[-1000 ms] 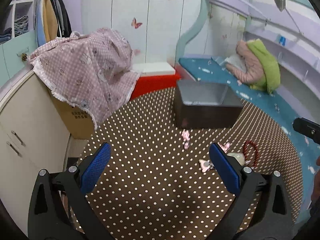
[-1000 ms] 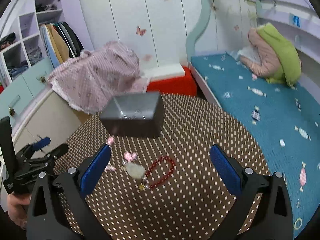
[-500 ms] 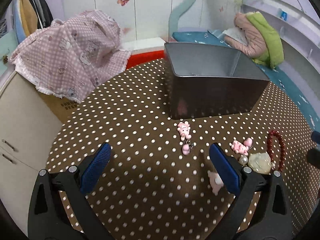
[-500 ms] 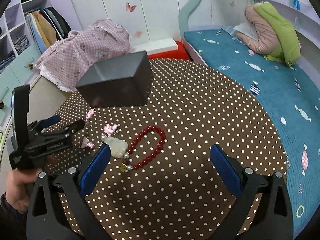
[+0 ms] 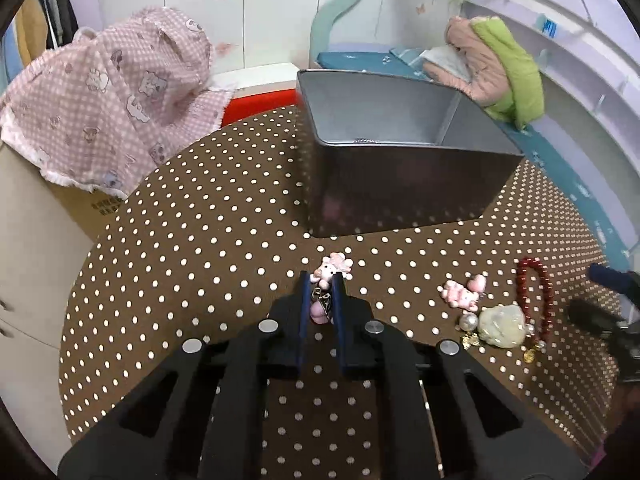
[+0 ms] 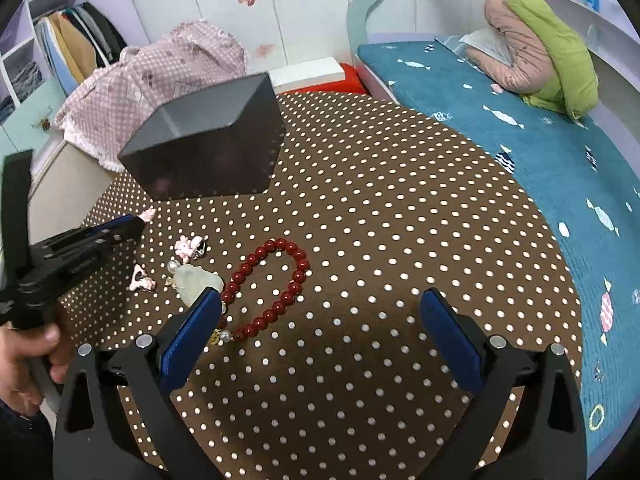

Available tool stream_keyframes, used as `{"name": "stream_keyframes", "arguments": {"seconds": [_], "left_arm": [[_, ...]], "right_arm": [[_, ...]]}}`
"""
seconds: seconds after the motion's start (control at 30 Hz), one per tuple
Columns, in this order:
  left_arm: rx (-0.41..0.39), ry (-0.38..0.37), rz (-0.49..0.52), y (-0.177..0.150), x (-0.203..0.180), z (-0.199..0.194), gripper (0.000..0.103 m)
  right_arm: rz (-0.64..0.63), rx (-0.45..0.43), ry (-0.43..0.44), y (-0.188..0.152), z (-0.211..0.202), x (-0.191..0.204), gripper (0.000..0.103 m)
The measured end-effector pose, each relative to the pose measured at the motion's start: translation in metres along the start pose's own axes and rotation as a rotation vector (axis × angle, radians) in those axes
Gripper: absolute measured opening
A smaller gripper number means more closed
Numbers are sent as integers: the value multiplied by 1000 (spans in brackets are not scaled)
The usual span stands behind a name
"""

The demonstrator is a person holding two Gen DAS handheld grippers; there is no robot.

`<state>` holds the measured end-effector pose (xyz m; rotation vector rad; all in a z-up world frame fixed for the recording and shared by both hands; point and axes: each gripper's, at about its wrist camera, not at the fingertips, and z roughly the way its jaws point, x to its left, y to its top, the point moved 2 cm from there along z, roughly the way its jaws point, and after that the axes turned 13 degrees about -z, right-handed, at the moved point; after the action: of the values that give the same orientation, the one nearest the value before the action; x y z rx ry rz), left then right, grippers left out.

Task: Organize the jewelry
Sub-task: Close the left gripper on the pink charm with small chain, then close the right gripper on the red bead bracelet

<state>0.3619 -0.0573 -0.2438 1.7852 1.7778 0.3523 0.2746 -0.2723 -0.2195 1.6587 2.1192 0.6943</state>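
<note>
Pinching a little pink charm (image 5: 320, 307), my left gripper (image 5: 320, 292) has its jaws squeezed close on it. The charm's top, a small pink figure, pokes out past the blue fingertips (image 5: 303, 300) and sits on the dotted tablecloth (image 5: 200, 240), just in front of the gray box (image 5: 400, 184). The box is open on top, and I cannot see anything inside it from here.

To the right of that charm lie more pieces. I see a second pink charm (image 5: 462, 293), then a pale stone pendant (image 5: 502, 325) with a pearl bead beside it, then a red bead bracelet (image 5: 536, 300). They are close together, and the pendant touches the bracelet's side.

My right gripper (image 6: 320, 320) hangs above the table with its jaws wide open, holding nothing. The red bead bracelet (image 6: 268, 288) lies between its fingers, nearer the left one. The pale pendant (image 6: 196, 280) is just beside that left finger. Another small pink charm (image 6: 142, 279) lies left of the pendant.

Past the table I see a pink checked cloth (image 5: 108, 108) over a cupboard, and a blue bed (image 6: 520, 132) with a green and pink coat (image 6: 536, 48) on it.
</note>
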Motion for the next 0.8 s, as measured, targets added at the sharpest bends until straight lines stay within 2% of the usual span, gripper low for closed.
{"name": "stream_keyframes", "arguments": {"seconds": [0.07,0.13,0.2,0.27,0.3,0.33,0.4,0.57,0.8], "left_arm": [[-19,-3,-9,-2,4,-7,11],[-39,-17,-28,-3,9,-18,11],[-60,-15,-39,-2,12,-28,11],[-78,-19,-54,-3,18,-39,11],[-82,-20,-58,-5,20,-43,11],[-89,-20,-63,-5,21,-48,11],[-95,-22,-67,-8,21,-54,11],[-108,-32,-72,-13,20,-67,11],[-148,-47,-65,-9,16,-86,11]], "right_arm": [[-27,10,-6,2,7,6,95],[-49,17,-20,2,12,10,90],[-81,25,-44,2,16,15,71],[-129,24,-92,1,17,19,59],[-132,17,-85,1,16,20,47],[-137,15,-89,1,14,20,39],[-159,22,-87,0,12,22,10],[-155,21,-68,-5,4,15,6],[-190,-51,-73,5,-36,13,6]]}}
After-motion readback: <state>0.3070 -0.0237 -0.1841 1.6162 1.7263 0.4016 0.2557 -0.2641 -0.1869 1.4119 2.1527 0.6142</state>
